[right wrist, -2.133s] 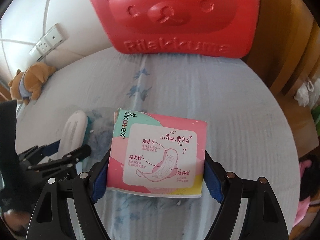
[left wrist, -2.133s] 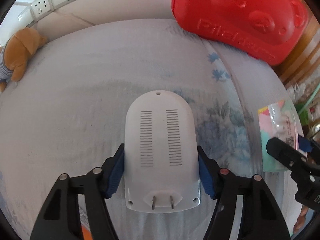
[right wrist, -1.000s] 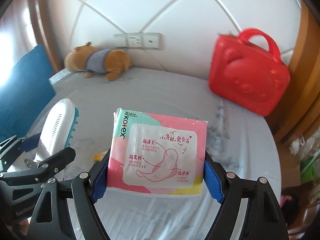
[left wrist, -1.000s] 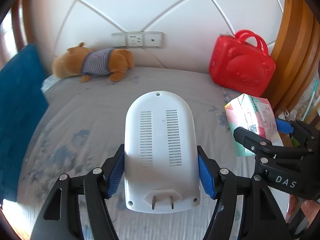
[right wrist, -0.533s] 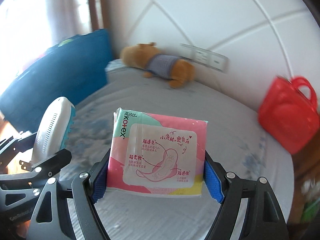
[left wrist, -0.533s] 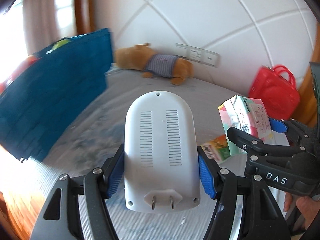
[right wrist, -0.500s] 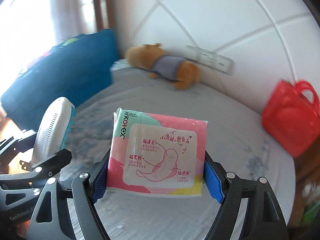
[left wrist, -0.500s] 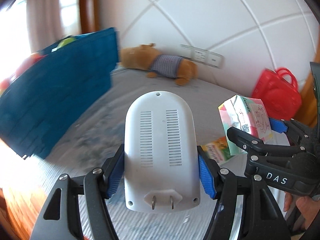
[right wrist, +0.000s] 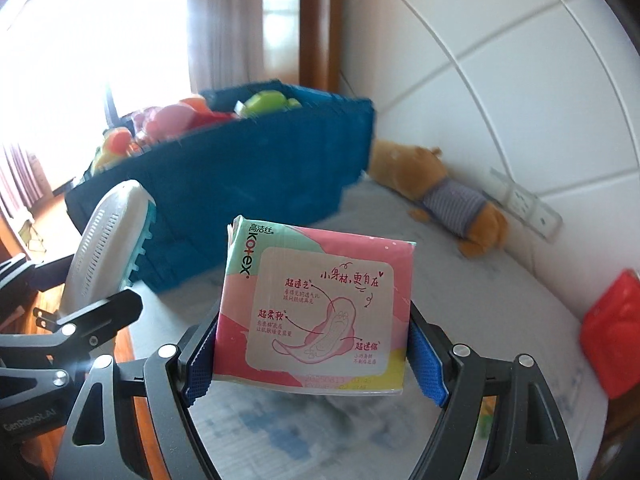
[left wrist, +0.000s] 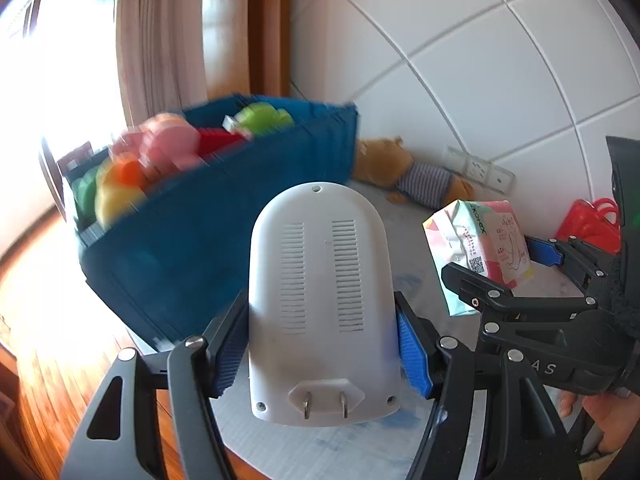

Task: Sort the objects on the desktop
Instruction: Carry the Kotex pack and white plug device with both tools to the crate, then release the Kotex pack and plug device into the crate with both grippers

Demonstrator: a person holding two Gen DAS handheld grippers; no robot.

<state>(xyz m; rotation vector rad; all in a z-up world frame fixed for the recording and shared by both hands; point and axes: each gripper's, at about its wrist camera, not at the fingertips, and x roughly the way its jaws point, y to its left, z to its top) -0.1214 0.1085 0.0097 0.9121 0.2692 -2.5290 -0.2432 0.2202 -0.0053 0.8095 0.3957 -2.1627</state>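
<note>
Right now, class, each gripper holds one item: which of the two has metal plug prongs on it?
The white plug-in device in the left gripper: two prongs at its base. The right gripper holds a soft pink Kotex pack, printed, no prongs.

The plug-in box (left wrist: 324,300) is smooth white plastic with metal prongs. The pad pack (right wrist: 320,312) is shiny, crinkly wrap. The teddy (right wrist: 444,196) is fuzzy cloth. The floor (left wrist: 36,360) is glossy wood.

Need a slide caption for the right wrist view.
Right claw grips a pink Kotex pack facing the blue storage bin; left claw holds a white plug-in device alongside.
</note>
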